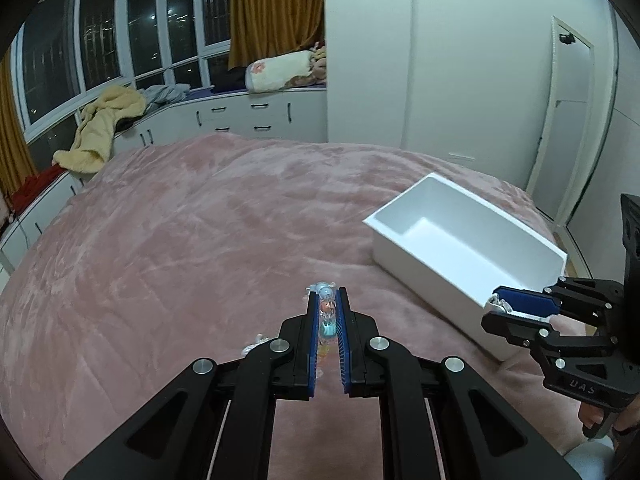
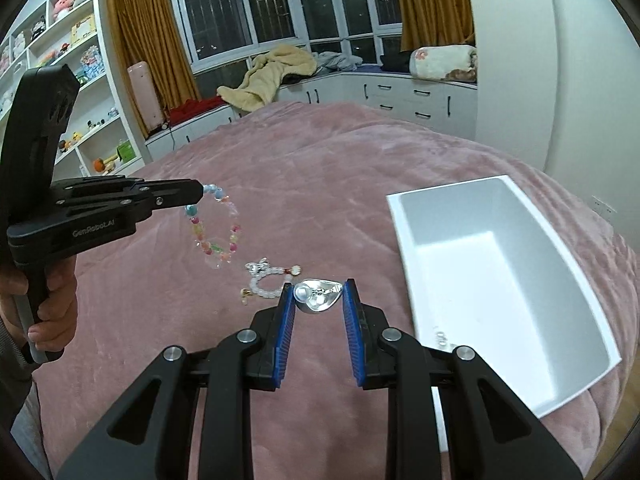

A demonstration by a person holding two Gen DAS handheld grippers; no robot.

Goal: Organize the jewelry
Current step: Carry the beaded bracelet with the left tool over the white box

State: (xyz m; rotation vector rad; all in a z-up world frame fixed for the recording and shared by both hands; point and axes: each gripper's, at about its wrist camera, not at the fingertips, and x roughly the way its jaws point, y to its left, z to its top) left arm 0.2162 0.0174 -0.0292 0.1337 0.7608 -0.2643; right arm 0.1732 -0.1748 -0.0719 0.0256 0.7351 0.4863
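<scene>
My left gripper is shut on a colourful beaded bracelet, which hangs from its tips above the pink bed. The right wrist view shows that left gripper from the side with the bracelet dangling as a loop. My right gripper is shut on a silver bangle held between its blue pads. From the left wrist view the right gripper sits at the white box's near corner. A white bead bracelet lies on the blanket. The white box stands open to the right.
A pink blanket covers the bed. White drawers and a window seat with a yellow blanket lie beyond it. Shelves with toys stand at the left. A small clear item lies in the box's near corner.
</scene>
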